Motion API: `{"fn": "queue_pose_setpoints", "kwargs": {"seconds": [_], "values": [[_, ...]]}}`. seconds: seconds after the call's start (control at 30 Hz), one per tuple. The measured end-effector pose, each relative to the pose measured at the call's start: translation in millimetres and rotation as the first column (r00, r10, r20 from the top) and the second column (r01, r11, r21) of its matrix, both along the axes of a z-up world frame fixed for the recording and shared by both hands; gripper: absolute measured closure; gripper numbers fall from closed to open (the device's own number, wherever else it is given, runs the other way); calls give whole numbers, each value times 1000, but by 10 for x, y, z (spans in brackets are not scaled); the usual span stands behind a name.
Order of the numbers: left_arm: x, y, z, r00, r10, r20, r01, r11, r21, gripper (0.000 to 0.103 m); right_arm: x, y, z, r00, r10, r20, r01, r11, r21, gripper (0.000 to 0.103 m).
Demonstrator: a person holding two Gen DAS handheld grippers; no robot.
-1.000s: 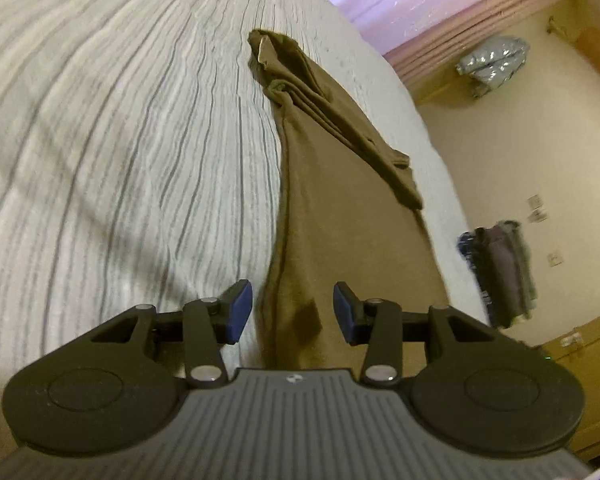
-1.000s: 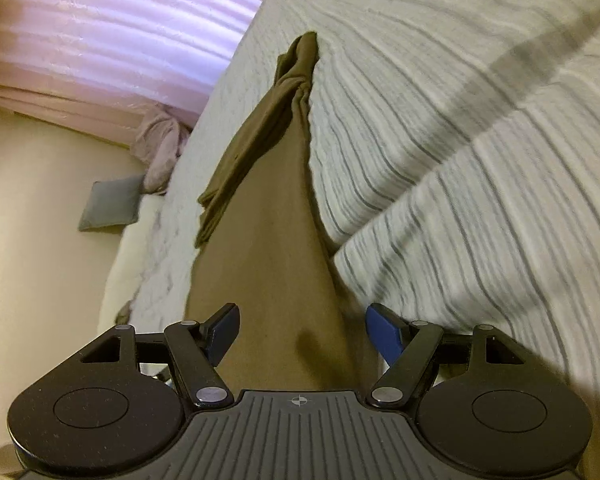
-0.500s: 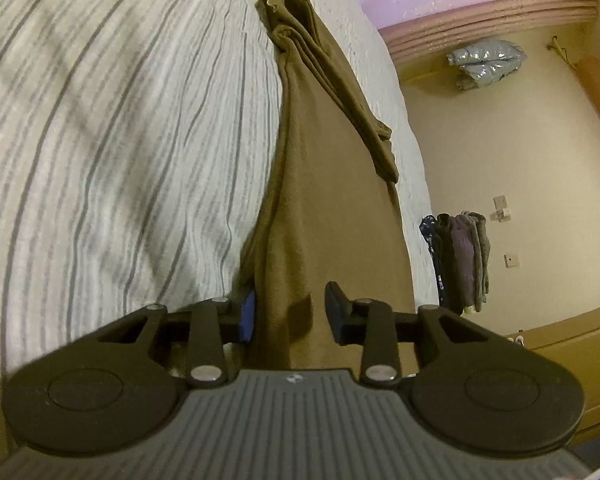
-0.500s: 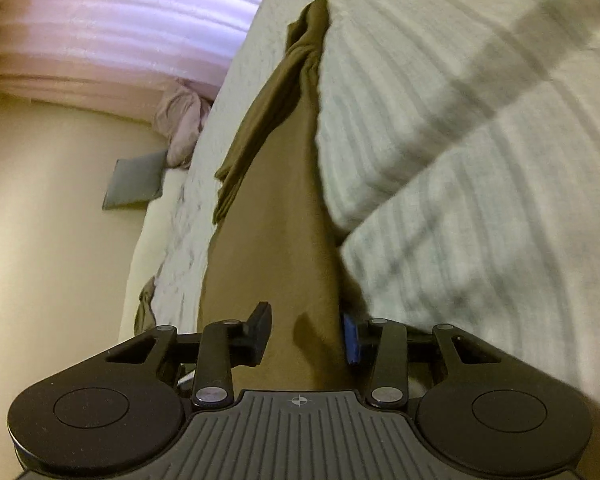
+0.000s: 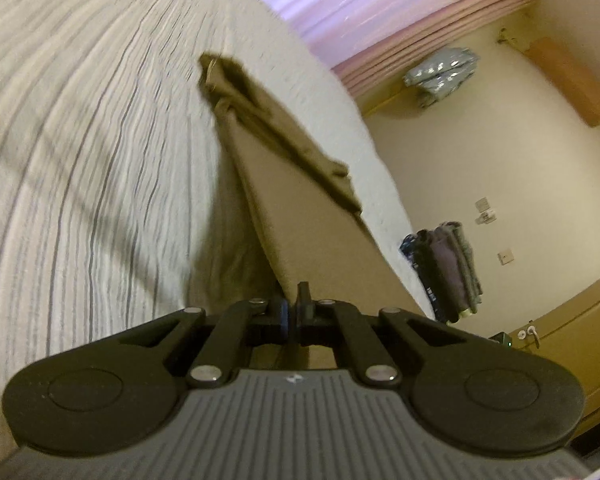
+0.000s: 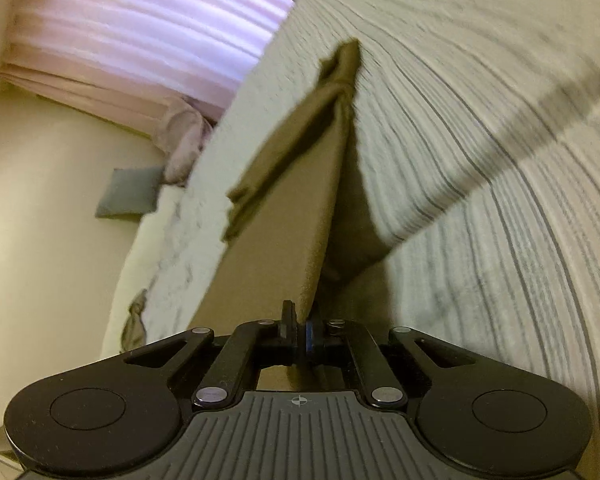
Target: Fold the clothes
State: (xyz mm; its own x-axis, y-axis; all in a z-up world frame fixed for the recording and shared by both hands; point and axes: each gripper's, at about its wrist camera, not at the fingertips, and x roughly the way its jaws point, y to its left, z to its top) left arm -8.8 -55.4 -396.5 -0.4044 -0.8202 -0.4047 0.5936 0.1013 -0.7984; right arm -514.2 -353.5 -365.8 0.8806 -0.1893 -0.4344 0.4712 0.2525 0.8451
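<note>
Garment (image 5: 316, 232) hem hidden between clamped fingers (image 5: 304, 300)

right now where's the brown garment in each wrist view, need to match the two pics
Left wrist view: the brown garment runs from the shut left gripper at bottom centre up and left to a bunched end on the bed.
Right wrist view: the brown garment rises from the shut right gripper at bottom centre to a pointed end near top centre.
Shared landmark: the striped bedspread, and the pink curtain.
</note>
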Motion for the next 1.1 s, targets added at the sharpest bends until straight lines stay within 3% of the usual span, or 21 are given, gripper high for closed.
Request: {"fn": "queue_pose_setpoints", "kwargs": {"seconds": [0.3, 0.5, 0.67, 0.9, 1.1], "values": [[-362, 1048, 318, 1000, 26, 3, -26, 995, -100, 102, -290, 929, 366, 998, 3, 63, 0, 998, -61, 101], [-694, 1876, 227, 996, 60, -59, -65, 994, -84, 102, -627, 1697, 285, 995, -46, 93, 47, 999, -9, 100], [-793, 2218, 127, 990, 87, -110, -93, 995, -47, 102, -816, 2116, 197, 992, -63, 108, 57, 997, 56, 100], [-642, 1895, 125, 983, 92, -162, -101, 994, -49, 102, -743, 1923, 264, 996, -34, 87, 29, 998, 60, 100], [-311, 1275, 221, 973, 88, -212, -103, 993, -63, 102, -529, 1382, 495, 996, -7, 92, 4, 999, 34, 100]]}}
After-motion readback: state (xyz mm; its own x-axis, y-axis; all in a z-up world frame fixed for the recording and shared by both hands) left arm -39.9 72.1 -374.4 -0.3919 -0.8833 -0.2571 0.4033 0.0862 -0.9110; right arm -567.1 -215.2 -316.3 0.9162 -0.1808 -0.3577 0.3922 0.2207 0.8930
